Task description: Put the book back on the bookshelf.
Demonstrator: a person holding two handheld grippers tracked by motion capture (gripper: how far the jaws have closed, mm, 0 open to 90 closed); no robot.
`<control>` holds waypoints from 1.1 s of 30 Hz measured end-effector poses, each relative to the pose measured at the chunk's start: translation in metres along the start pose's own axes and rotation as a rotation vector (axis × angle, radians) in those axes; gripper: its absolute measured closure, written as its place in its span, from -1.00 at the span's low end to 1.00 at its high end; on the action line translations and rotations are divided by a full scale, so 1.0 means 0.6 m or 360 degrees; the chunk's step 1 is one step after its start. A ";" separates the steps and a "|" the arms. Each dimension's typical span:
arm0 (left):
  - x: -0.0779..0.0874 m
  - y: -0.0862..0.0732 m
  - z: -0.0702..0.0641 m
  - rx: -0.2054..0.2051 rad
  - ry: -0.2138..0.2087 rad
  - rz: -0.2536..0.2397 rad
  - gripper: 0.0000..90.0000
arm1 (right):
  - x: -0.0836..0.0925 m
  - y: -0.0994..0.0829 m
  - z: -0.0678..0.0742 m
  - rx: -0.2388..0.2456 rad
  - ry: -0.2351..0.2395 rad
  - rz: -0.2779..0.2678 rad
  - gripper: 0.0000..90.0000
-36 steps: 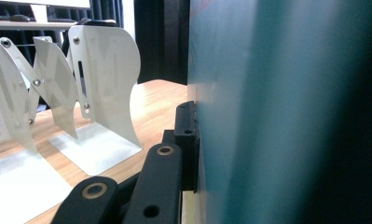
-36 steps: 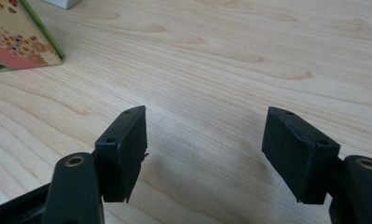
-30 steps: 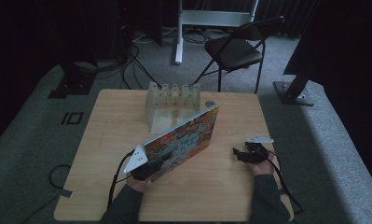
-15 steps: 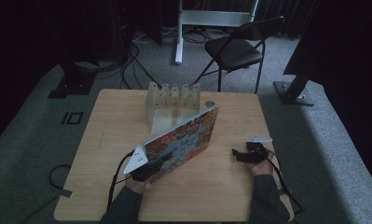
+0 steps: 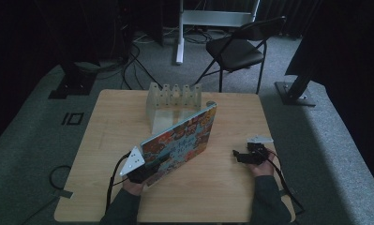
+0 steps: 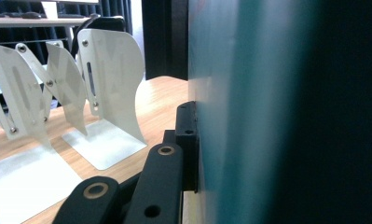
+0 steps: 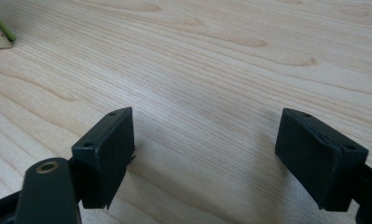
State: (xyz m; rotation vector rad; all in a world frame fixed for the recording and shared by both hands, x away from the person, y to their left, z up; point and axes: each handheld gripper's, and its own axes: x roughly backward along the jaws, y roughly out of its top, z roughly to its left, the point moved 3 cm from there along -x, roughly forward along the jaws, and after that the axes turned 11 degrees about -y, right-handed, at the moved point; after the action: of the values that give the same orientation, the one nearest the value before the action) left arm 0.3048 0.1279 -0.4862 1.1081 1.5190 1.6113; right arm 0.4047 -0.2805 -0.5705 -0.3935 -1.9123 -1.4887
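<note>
Left hand-held gripper (image 5: 145, 169) clamped on the lower corner of the book (image 5: 180, 138), held tilted above the middle of the surface (image 5: 105, 122). White rack (image 5: 173, 101) at twelve o'clock from the book. Right hand-held gripper (image 7: 204, 158) at three o'clock, jaws just opened, spread wide, nothing between.

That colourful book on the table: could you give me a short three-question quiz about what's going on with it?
1. Which gripper holds the picture book?
2. True or false: the right gripper has something between its fingers.
3. What stands behind the book: A) a white metal book rack, B) a lamp?

Key: 1. The left gripper, shut on the book's lower corner. 2. False: they are open over bare table, having just been opening. 3. A.
</note>
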 end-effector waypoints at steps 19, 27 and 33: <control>0.019 -0.001 0.006 0.0026 0.0034 -0.0010 0.80 | 0.000 0.000 0.000 0.0001 0.0001 0.0000 -0.58; 0.031 -0.001 0.008 0.0039 0.0058 -0.0011 0.80 | 0.000 0.000 0.000 0.0000 0.0001 0.0001 -0.58; 0.041 -0.003 0.013 0.0076 0.0068 -0.0023 0.80 | 0.000 0.000 0.000 0.0000 0.0001 0.0001 -0.58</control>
State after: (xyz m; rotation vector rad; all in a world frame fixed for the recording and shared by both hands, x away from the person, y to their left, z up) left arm 0.3009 0.1536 -0.4844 1.0924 1.5970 1.6061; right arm 0.4047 -0.2802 -0.5706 -0.3934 -1.9117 -1.4883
